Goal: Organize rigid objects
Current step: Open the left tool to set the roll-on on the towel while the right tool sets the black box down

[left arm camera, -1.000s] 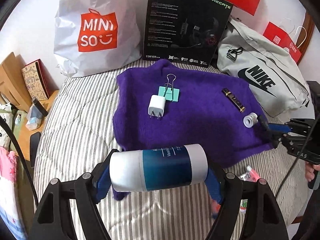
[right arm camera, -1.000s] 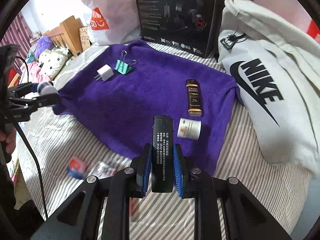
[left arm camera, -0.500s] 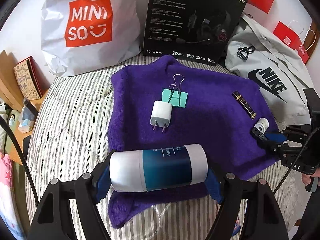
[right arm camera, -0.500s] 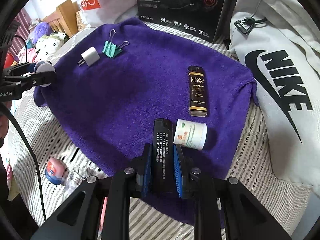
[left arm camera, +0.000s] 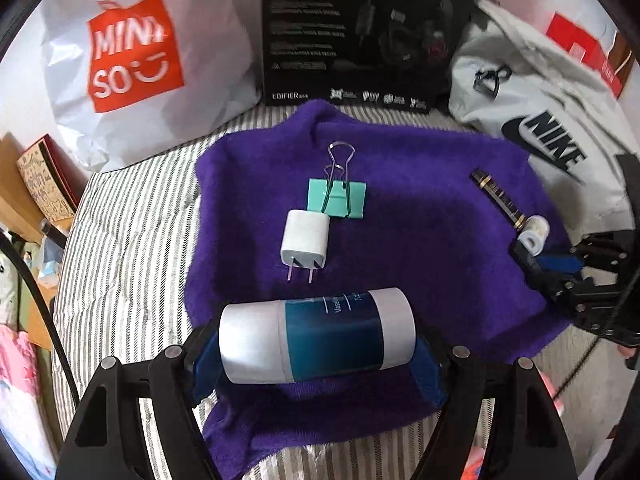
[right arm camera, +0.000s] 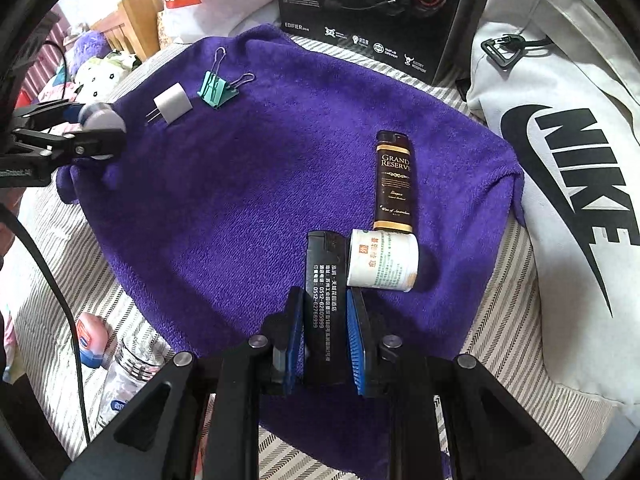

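A purple towel [left arm camera: 420,240] lies on the striped bed. On it are a white charger plug [left arm camera: 305,240], a teal binder clip [left arm camera: 338,198], a brown lighter [left arm camera: 498,198] and a small white jar [left arm camera: 534,234]. My left gripper [left arm camera: 316,344] is shut on a white and teal tube [left arm camera: 320,338], held crosswise above the towel's near edge. My right gripper [right arm camera: 325,336] is shut on a black lighter [right arm camera: 325,280], whose tip is beside the small white jar [right arm camera: 382,260], just below the brown lighter [right arm camera: 394,184]. The left gripper [right arm camera: 92,132] shows at the towel's left edge.
A white Miniso bag [left arm camera: 140,60], a black headset box [left arm camera: 360,28] and a grey Nike bag [left arm camera: 540,120] stand along the back and right of the bed. A pink item [right arm camera: 92,340] and a clear bottle [right arm camera: 128,372] lie off the towel's front left corner.
Both grippers have come down and further in over the towel. The black lighter now sits right beside the small white jar. Both grips are unchanged.
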Available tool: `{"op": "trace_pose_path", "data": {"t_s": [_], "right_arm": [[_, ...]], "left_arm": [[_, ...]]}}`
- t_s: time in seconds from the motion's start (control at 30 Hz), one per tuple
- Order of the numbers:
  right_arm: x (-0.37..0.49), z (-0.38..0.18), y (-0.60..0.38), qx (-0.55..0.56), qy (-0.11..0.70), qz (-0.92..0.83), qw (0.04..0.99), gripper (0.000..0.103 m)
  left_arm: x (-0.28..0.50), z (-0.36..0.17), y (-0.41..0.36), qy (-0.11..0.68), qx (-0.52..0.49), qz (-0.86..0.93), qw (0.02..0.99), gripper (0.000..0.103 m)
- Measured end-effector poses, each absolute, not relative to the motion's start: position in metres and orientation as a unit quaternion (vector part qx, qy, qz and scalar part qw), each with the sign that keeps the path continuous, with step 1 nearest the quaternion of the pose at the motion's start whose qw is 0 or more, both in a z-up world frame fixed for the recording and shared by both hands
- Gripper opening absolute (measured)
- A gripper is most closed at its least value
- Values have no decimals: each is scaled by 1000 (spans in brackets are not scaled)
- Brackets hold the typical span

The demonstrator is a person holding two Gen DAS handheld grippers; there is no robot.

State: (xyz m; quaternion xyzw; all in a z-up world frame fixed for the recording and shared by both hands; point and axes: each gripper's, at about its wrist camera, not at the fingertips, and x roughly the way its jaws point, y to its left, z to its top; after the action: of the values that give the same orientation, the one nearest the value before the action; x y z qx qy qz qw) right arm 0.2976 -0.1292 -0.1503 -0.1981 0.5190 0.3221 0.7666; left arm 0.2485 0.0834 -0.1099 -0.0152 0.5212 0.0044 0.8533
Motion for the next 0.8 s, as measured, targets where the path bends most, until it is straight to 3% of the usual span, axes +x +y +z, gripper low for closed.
{"op": "trace_pose_path", "data": {"t_s": [0.27,0.8], "right_arm": [[299,-150,-135,-191,517,326,768,22],[295,-151,-135,-194,510,332,770,22]], "left_arm": [[263,-134,67,543,42,25,838,77],[258,-136,77,550,2,27,835,78]]}}
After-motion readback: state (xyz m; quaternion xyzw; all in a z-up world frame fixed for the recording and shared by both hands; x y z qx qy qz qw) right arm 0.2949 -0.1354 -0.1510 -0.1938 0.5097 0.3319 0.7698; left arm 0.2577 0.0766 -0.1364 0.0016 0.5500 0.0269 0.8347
